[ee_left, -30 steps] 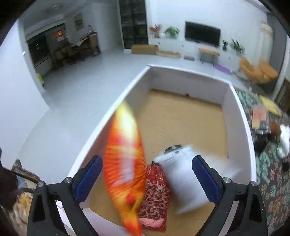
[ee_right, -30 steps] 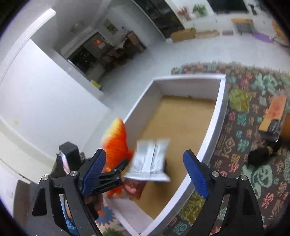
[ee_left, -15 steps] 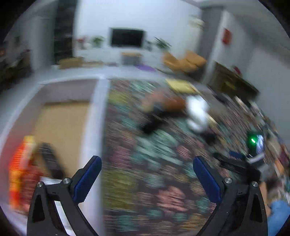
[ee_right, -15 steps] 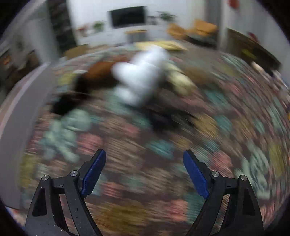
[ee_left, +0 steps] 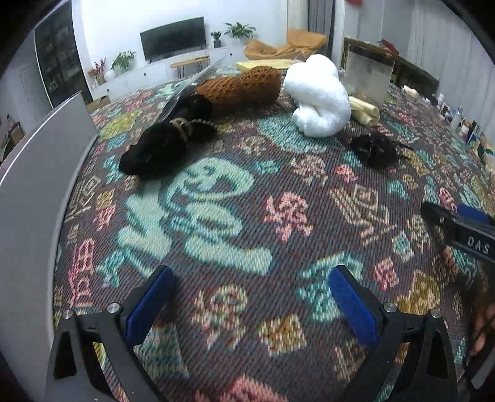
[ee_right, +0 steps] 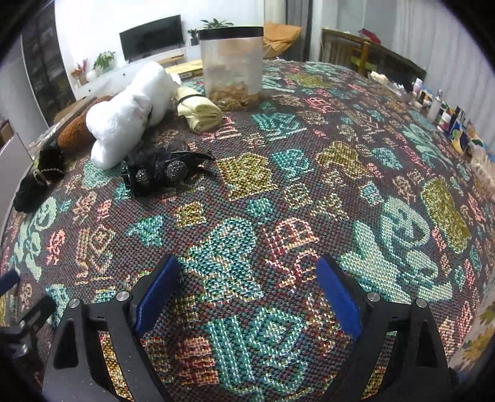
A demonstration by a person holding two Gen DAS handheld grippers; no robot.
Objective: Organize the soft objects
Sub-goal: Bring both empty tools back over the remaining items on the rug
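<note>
Both the left gripper (ee_left: 247, 300) and right gripper (ee_right: 244, 287) are released, empty; beside the white plush (ee_right: 130, 114), the black hair clip's (ee_right: 161, 171) prongs could snag.

It was a home living rm: wall TV (ee_left: 172, 37) at 11 o'clock, potted plants (ee_left: 239, 29) w/ orange sofa (ee_left: 286, 46) at 12.
</note>
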